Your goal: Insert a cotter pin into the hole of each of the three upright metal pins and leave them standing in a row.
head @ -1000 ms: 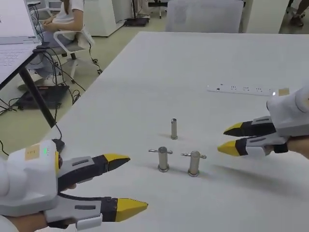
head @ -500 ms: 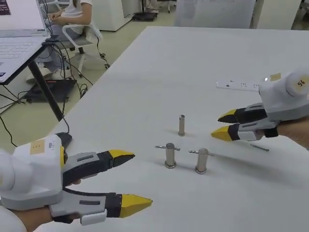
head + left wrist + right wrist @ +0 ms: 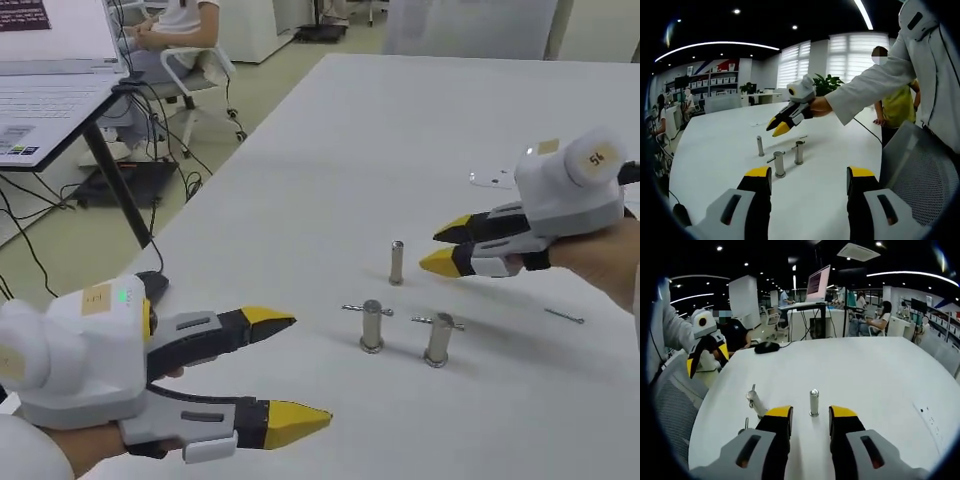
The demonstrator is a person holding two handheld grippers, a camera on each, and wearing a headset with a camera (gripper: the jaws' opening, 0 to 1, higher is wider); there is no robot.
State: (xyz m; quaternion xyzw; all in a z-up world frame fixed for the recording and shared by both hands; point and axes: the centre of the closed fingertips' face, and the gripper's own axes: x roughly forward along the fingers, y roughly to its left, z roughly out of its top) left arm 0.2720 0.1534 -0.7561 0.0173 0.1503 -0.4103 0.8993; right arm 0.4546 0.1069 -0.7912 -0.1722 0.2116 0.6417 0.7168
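Note:
Three upright metal pins stand mid-table. The far pin has nothing through its hole. The two near pins each carry a cotter pin crosswise. A loose cotter pin lies flat on the table to the right. My right gripper is open with nothing in it, its tips just right of the bare far pin. My left gripper hangs wide open near the table's front left, well short of the pins.
A white power strip lies behind the right gripper. A desk with a laptop, cables and a seated person are off the table's left edge. A computer mouse rests near the table's left corner.
The right gripper has moved left, close up to the bare far pin. The loose cotter pin on the table behind it has come into sight. The left gripper has hardly moved.

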